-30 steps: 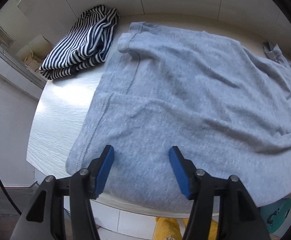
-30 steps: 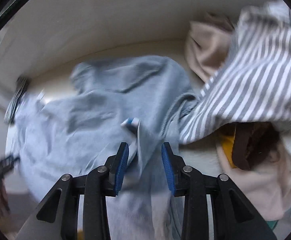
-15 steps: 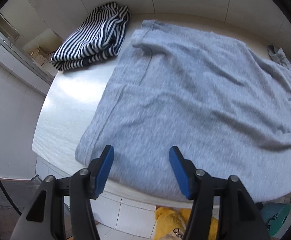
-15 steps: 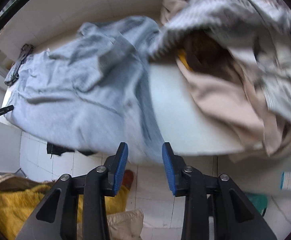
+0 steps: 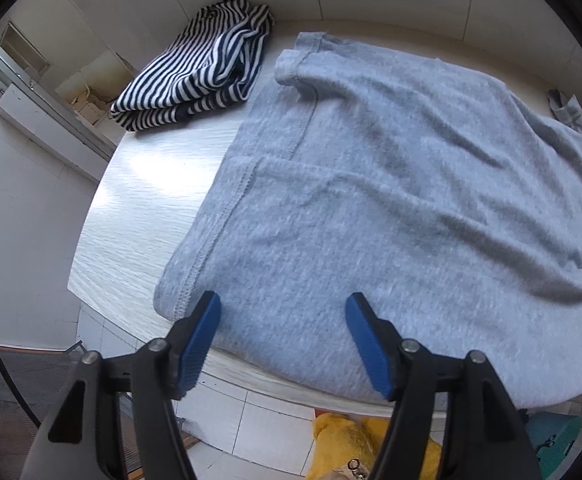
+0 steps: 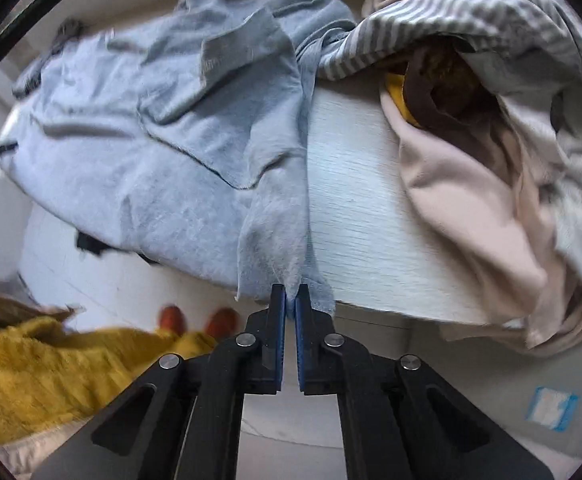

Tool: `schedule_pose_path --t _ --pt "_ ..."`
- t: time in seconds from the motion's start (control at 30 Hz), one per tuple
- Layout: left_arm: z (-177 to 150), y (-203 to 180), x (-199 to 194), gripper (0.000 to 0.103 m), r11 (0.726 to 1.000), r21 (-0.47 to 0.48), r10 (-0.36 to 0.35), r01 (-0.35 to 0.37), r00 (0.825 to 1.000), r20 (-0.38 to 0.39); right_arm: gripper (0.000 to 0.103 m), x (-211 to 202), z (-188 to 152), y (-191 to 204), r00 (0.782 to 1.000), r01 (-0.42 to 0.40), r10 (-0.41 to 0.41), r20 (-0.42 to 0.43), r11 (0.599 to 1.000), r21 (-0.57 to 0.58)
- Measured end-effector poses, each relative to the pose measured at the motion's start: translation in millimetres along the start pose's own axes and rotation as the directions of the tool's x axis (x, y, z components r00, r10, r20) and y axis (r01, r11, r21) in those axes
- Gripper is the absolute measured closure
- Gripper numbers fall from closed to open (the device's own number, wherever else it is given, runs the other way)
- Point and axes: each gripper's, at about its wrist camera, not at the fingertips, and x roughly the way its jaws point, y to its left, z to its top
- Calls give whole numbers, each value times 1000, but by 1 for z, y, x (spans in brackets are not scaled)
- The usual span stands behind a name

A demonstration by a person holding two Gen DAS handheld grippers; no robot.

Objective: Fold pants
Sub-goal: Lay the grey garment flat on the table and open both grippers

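Grey pants [image 5: 371, 184] lie spread over the white wood-grain table [image 5: 143, 184], creased, with their near edge hanging over the table's front. My left gripper [image 5: 283, 320] is open and empty, just above the pants' near left corner. In the right wrist view the same pants [image 6: 163, 140] lie across the left of the table. My right gripper [image 6: 290, 300] is shut on the pants' edge at the table's front rim; the cloth runs taut from the jaws up onto the table.
Folded black-and-white striped clothing [image 5: 199, 76] lies at the table's far left. A pile of grey-striped [image 6: 471, 12], beige [image 6: 471, 200] and brown clothes fills the right of the table [image 6: 355, 216]. Yellow fabric [image 6: 51, 364] lies on the floor below.
My right gripper has closed on the pants' edge at the table's front and pulled back below the rim. My left gripper has stayed open and shifted slightly over the near corner.
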Motion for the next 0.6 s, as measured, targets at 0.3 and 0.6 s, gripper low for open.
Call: schedule_pose_path --t 0.3,0.6 --pt "0 9 6 25 1000 -31 4 -4 1000 7 102 -9 2 -45 974 222 -223 -38 975 -29" --pt "-4 11 -1 25 999 -30 19 -19 1000 -12 94 -41 17 -39 984 84 -101 146 990 117"
